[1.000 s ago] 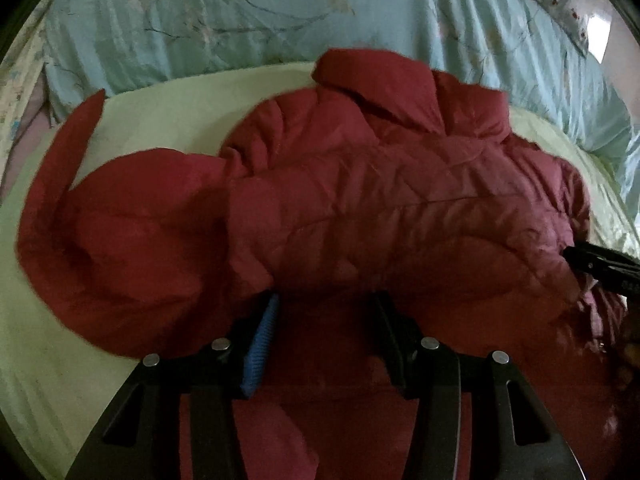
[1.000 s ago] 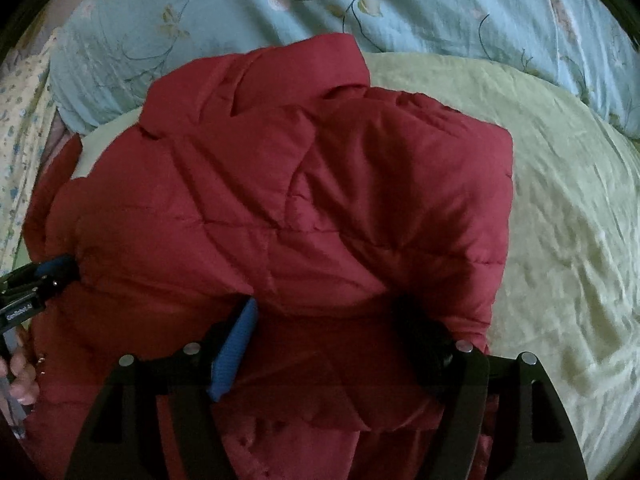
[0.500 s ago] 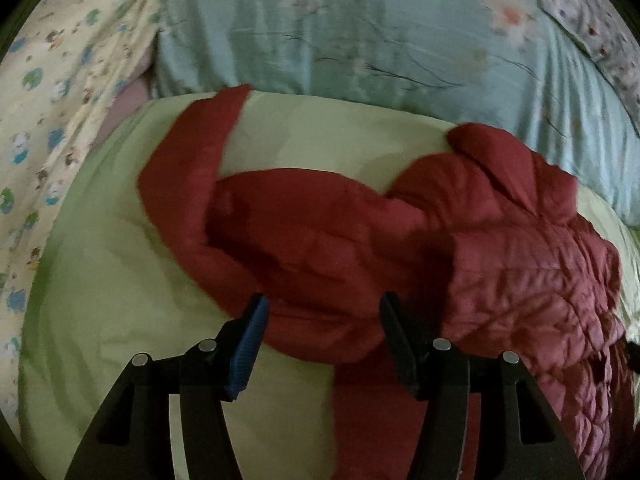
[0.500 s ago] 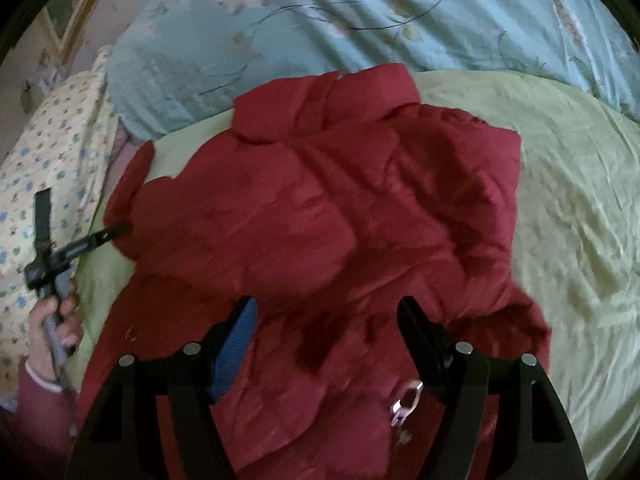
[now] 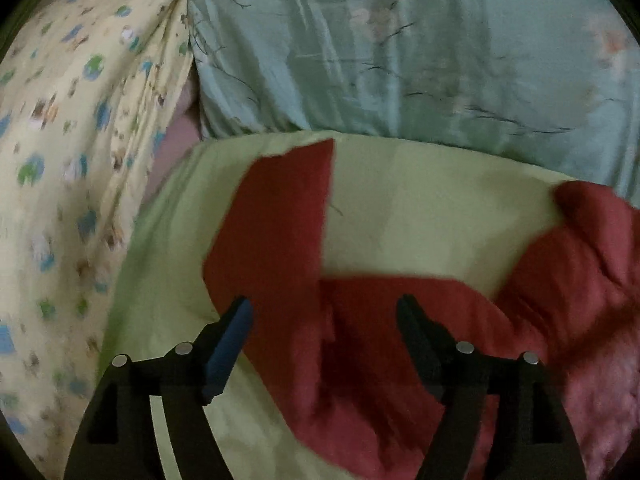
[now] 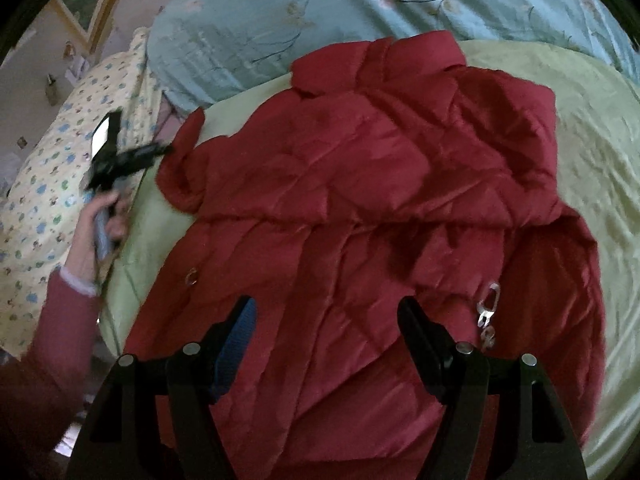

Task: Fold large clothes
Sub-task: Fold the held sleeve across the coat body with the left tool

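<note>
Since the earlier frames both grippers have been withdrawn from the dark red quilted puffer jacket [image 6: 360, 200], now released. Jacket: laid spread on the pale green bedsheet [image 6: 592, 152], collar toward the light blue floral quilt [image 6: 320, 8], one sleeve [image 5: 276, 232] extended leftward. Left gripper [image 5: 324, 320]: jaws wide apart, nothing held, poised over the sleeve. Right gripper [image 6: 326, 316]: likewise wide apart and unladen, above the hem.
</note>
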Demonstrator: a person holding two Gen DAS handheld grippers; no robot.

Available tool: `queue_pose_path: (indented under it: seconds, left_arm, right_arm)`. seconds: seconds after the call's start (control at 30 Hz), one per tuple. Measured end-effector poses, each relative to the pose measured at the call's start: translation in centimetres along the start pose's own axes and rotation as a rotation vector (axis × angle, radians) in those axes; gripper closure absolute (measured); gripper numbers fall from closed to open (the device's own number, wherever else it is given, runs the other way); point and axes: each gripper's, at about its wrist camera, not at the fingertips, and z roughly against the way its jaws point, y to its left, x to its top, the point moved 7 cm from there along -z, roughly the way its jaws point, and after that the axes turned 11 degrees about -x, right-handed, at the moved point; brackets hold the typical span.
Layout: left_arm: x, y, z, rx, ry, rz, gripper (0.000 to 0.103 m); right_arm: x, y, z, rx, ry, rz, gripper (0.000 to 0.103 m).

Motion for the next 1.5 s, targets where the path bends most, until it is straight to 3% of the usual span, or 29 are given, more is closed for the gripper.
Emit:
queue_pose_path:
  seconds: [0.2,0.27,0.3,0.43,0.57,0.73,0.93,1.13,1.3,1.5]
  left_arm:
    - [1.6,1.2,-7.2,0.144,0.151,-0.043,0.025]
    - [1.6,1.8,-8.6,0.163,0.175,-0.033,0.053]
    - [1.7,2.0,-9.0,0.164,0.182,-0.028,0.074]
    - [1.8,2.6,-7.6,0.077,0.13,0.041,0.092]
    - [1.0,2.1,-2.9,-0.086,0.017,0.111,0.094]
    - [-1.5,-1.1,3.9,-0.277,-0.119,0.111,0.094]
    - [-5.5,-6.3,8.7,-0.47,-0.192,0.097,0.094]
    - [-7.8,-11.1,11.5,-0.581,-0.243,0.027,0.094]
    - [-9.8,-14.1,13.5,-0.628,-0.252,-0.059,0.094]
    - [-10.4,-18.5,12.1,-0.657,-0.211,-0.127,0.094]
  right_arm:
    - [-1.1,1.4,0.9,0.046,0.009,-0.02,0.028]
    - [-1.6,1.9,1.4,0.061,0.003,-0.025,0.028]
    - [-1.7,2.0,1.7,0.066,0.001,-0.023,0.028]
    - [-2.0,2.7,2.4,0.077,-0.007,-0.011,0.028]
    - [-1.8,3.0,2.6,0.086,-0.021,-0.006,0.028]
    - [-1.6,4.0,2.9,0.098,-0.042,0.008,0.028]
    - [-1.9,3.5,3.3,0.081,-0.048,-0.01,0.028]
    - [-1.9,2.1,4.6,0.057,-0.079,-0.047,0.028]
    - [-2.0,0.3,5.0,0.048,-0.094,-0.098,0.028]
    - [-1.9,-1.8,5.1,0.038,-0.103,-0.16,0.027]
